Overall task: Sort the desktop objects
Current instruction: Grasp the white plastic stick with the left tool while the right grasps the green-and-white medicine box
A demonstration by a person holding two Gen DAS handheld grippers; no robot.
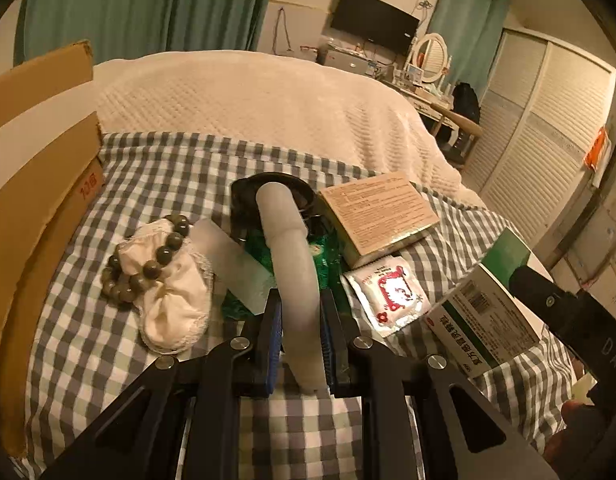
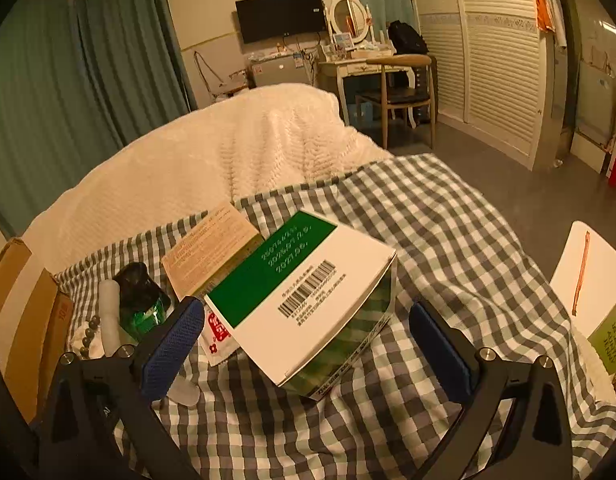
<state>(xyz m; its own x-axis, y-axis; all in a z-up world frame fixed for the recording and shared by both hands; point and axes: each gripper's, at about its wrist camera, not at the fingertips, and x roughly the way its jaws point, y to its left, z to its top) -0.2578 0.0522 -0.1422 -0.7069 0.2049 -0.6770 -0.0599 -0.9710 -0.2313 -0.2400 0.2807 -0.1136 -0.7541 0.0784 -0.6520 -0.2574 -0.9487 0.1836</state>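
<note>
Left wrist view: left gripper (image 1: pixel 300 320) is clamped on a pale grey tube (image 1: pixel 288 264), jaws pinching it near its lower end w/ blue pads tight on both sides. Tube runs forward from the jaws, its far tip over a dark green bottle (image 1: pixel 284 216) lying on the checked bedspread (image 1: pixel 148 176). A second, frosted tube (image 1: pixel 232 264) lies just beside it to the left, touching a cream sock (image 1: pixel 176 300) that has a bead bracelet (image 1: pixel 144 264) draped over it. A tan box (image 1: pixel 378 212) and a white sachet w/ red print (image 1: pixel 392 296) sit to the right.

Right wrist view: right gripper (image 2: pixel 308 348) has jaws wide apart, straddling a green-and-white carton (image 2: pixel 304 292). Carton lies tilted, one end propped on the sachet, and sits between the pads but slightly ahead of them; no contact either side that I can see.

My read: the sort is mid-way. Left has a pick done and is about to carry the tube off, prob. to the cardboard box (image 1: pixel 40 184) at the left, tho that's a guess. Right is lined up for a grasp. Next it needs to push fwd a bit, then close squarely across the carton's width, minding the tilt so it doesn't skid.
</note>
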